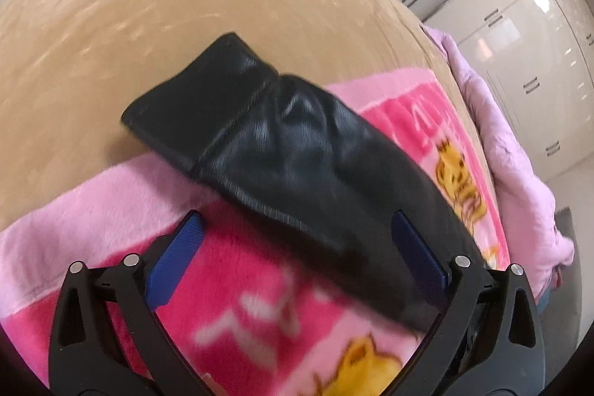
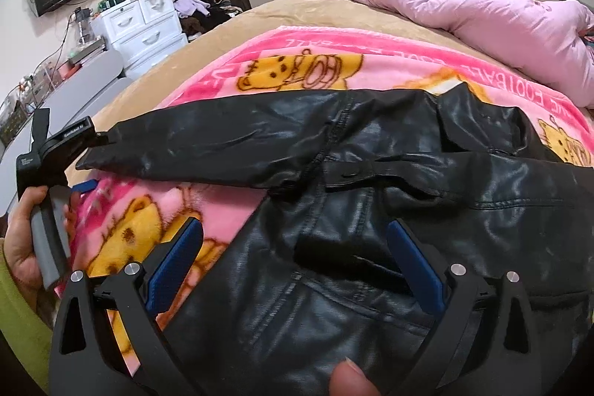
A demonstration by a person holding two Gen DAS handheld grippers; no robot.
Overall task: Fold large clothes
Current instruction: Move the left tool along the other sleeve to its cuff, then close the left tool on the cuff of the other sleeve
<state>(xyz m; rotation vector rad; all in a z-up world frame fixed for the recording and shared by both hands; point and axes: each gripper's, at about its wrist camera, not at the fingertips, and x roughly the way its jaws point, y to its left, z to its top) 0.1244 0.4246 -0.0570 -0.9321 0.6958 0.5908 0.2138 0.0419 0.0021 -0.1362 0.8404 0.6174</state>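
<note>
The left hand-held gripper (image 1: 297, 258) is hovering with its blue pads spread wide, holding nothing, just over the sleeve (image 1: 237, 121) of a black leather jacket, which is lying across a pink cartoon blanket (image 1: 241, 284) on the tan bed (image 1: 111, 36). From the right wrist, the right hand-held gripper (image 2: 297, 266) is likewise gaping empty above the jacket (image 2: 334, 229) body, while a hand (image 2: 26, 240) at the left edge is gripping the other tool's grey handle, tilted upright.

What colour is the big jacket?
Shiny black jacket, clearest in the right wrist view.
</note>
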